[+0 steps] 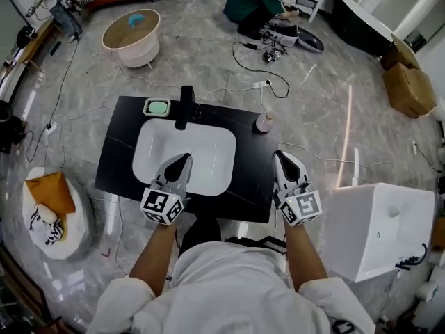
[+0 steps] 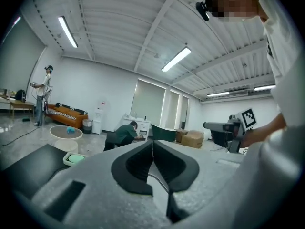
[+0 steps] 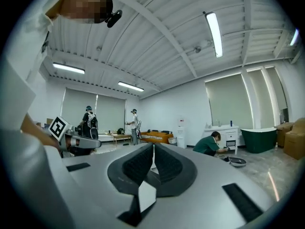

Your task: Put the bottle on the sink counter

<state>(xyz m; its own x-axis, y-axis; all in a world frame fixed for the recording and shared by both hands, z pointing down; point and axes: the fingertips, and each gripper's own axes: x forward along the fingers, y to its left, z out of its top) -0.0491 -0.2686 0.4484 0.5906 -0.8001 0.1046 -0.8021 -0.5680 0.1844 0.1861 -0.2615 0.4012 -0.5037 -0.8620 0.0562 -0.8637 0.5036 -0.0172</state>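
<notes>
Bottle (image 1: pixel 263 122) stands upright on the black desk (image 1: pixel 115 152), at the far right corner of the white basin (image 1: pixel 208 145). Left gripper (image 1: pixel 183 158) and right gripper (image 1: pixel 281 157) sit nearer, jaws closed on nothing.

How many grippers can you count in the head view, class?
2. The left gripper shows over the white basin at its near edge; the right gripper shows over the black sink counter at its right side, nearer than the bottle. None seems hidden.
</notes>
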